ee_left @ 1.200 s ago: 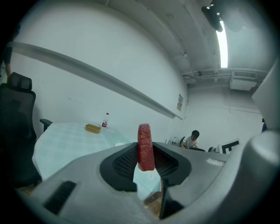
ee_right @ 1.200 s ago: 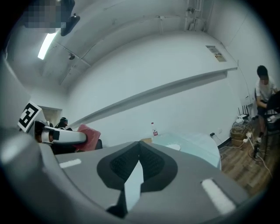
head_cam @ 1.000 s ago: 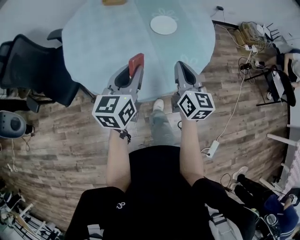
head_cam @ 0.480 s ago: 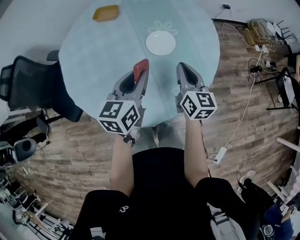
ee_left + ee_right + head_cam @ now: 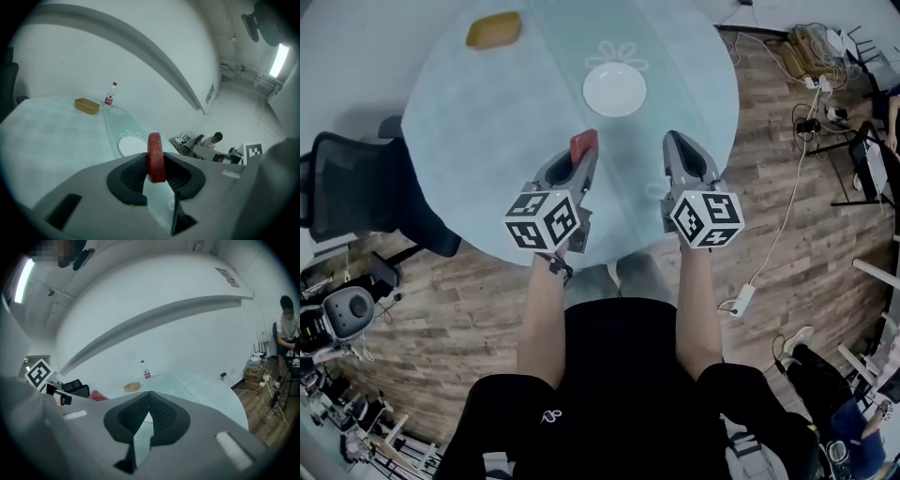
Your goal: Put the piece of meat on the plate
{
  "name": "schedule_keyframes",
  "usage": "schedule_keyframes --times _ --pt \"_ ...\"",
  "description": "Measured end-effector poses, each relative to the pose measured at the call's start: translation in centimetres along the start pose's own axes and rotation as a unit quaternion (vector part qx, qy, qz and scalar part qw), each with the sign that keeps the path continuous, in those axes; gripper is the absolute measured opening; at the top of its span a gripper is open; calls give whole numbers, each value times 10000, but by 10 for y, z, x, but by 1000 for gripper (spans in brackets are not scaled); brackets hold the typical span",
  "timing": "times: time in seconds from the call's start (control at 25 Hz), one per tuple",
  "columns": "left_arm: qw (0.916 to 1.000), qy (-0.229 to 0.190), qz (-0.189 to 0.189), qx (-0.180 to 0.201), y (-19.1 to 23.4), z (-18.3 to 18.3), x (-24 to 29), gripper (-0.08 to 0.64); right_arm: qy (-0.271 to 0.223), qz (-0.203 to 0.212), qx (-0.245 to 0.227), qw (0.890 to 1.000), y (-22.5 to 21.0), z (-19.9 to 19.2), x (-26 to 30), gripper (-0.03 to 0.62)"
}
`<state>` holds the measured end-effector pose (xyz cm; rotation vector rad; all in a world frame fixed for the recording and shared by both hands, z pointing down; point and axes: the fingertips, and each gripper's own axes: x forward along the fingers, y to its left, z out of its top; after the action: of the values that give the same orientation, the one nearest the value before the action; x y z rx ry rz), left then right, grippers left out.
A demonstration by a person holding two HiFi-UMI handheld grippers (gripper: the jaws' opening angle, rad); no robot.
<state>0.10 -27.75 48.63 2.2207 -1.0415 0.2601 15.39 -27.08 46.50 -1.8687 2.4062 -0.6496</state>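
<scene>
The left gripper (image 5: 575, 165) clamps the piece of meat (image 5: 156, 157) on edge for carrying to the plate (image 5: 614, 89), while the right gripper (image 5: 679, 150) hangs alongside, closed and empty.

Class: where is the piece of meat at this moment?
The piece of meat is gripped upright in the left gripper, left of centre in the head view, over the table and short of the white plate.
</scene>
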Motion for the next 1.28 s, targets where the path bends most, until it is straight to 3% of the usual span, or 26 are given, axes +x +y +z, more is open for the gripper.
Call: schedule_keyframes --times 0.16,0.4,0.52,0.84,1.04,1.28 --pt "9964 314 -319 -725 23 -11 39 91 201 -218 94 9995 -7 -20 -5 8" --pt "9903 677 -727 -969 30 0 107 91 140 -641 196 9976 -27 -26 -18 8" --pt "9867 935 -720 -1119 39 -2 138 91 176 -804 215 9964 -36 -27 -21 8" --pt "9770 1676 -707 -1115 57 1 203 92 127 -1337 169 9908 -59 -22 -35 8" --pt "9732 1868 -629 -1180 65 -7 216 92 117 -1707 238 9850 -80 -23 -59 8" --pt "9725 1893 -602 -1217 69 -10 219 97 91 -1871 240 9820 -86 -20 -69 9"
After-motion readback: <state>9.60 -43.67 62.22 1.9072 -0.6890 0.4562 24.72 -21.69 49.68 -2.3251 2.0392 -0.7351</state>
